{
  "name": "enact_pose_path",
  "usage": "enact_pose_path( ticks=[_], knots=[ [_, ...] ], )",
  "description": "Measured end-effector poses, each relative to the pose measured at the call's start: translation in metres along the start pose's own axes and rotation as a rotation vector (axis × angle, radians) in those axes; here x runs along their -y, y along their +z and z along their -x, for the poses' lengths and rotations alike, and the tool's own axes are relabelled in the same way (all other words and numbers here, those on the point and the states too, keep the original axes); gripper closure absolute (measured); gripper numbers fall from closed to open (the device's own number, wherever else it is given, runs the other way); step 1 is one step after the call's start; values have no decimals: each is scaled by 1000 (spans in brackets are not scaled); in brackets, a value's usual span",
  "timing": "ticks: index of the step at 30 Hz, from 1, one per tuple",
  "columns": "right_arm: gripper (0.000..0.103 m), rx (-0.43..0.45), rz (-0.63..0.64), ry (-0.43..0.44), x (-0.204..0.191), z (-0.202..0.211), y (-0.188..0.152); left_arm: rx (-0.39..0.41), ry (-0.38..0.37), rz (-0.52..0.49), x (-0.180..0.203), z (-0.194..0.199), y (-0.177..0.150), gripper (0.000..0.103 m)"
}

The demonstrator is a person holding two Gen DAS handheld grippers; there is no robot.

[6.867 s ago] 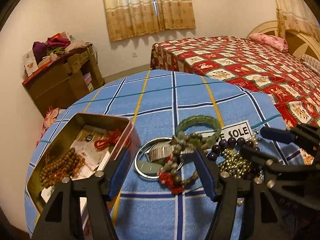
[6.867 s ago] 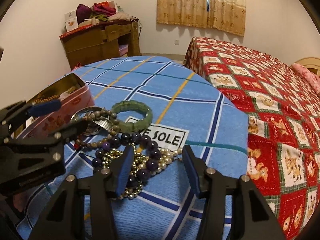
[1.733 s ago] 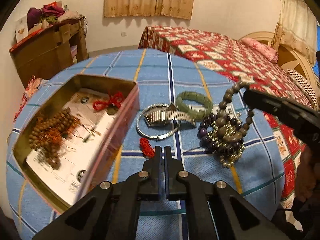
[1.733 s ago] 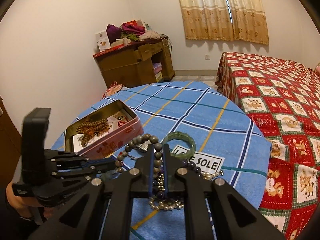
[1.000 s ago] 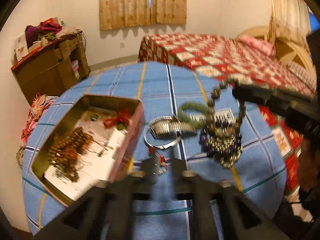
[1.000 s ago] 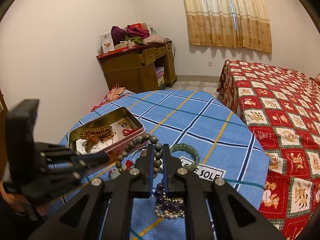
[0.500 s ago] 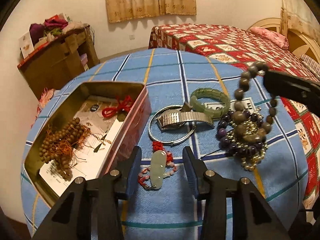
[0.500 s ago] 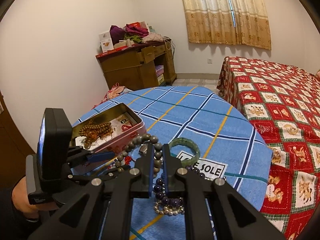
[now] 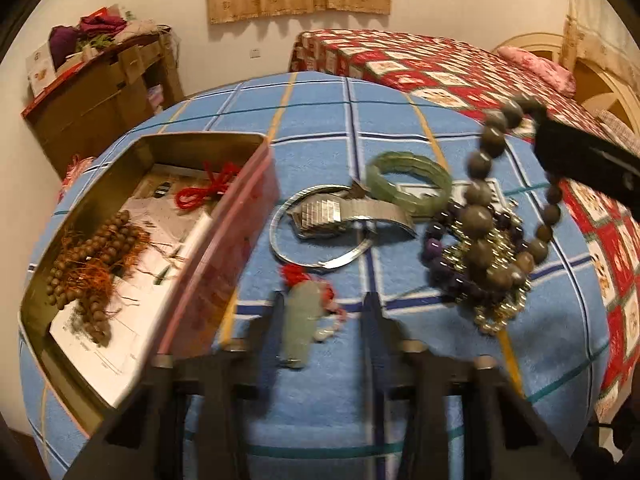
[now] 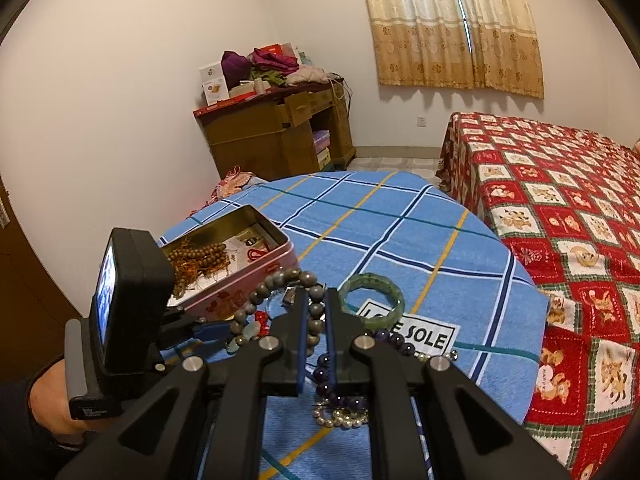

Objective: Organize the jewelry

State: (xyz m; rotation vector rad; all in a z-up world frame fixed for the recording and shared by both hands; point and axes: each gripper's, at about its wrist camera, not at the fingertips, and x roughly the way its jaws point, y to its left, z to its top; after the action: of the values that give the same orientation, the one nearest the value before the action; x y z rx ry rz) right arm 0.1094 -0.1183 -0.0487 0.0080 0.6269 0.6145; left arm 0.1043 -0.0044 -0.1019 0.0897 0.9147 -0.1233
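Observation:
My right gripper [image 10: 314, 304] is shut on a grey-brown bead bracelet [image 10: 276, 282] and holds it above the table; the bracelet [image 9: 478, 216] hangs at the right of the left wrist view. My left gripper [image 9: 322, 312] is open, its jaws on either side of a pale green jade pendant [image 9: 302, 320] on a red cord on the blue checked tablecloth [image 9: 320, 120]. An open pink tin [image 9: 224, 248] at the left holds brown wooden beads [image 9: 92, 256] and a red cord [image 9: 204, 190].
On the cloth lie a silver bangle [image 9: 280, 248], a metal watch band [image 9: 340, 214], a green jade bangle [image 9: 408, 182], purple beads [image 9: 434, 246] and a gold bead chain [image 9: 496, 312]. A red quilted bed [image 10: 560, 184] stands to the right and a wooden desk [image 10: 276, 128] behind.
My left gripper was shut 1.7 s ago, has opened and come down around the jade pendant. My right gripper still holds the lifted grey-brown bracelet, nearly in place.

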Motion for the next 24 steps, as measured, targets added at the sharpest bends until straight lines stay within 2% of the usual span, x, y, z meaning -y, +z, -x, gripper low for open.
enact_pose_path(
  ticks=[1,6,10,16,24],
  knots=[
    [93,0,2,2,-1,0,0,-3,-6,10,-4,0,1,92],
    [93,15,26,5,-4,5,10,27,-35,25,-12,16,-1,93],
    [93,24,56,20,-11,4,23,111,-48,39,-27,55,7,93],
    [93,7,110,82,-35,-23,53,212,20,84,-69,91,31,93],
    [93,-82,165,119,-65,-84,64,253,94,143,-116,98,40,93]
  ],
)
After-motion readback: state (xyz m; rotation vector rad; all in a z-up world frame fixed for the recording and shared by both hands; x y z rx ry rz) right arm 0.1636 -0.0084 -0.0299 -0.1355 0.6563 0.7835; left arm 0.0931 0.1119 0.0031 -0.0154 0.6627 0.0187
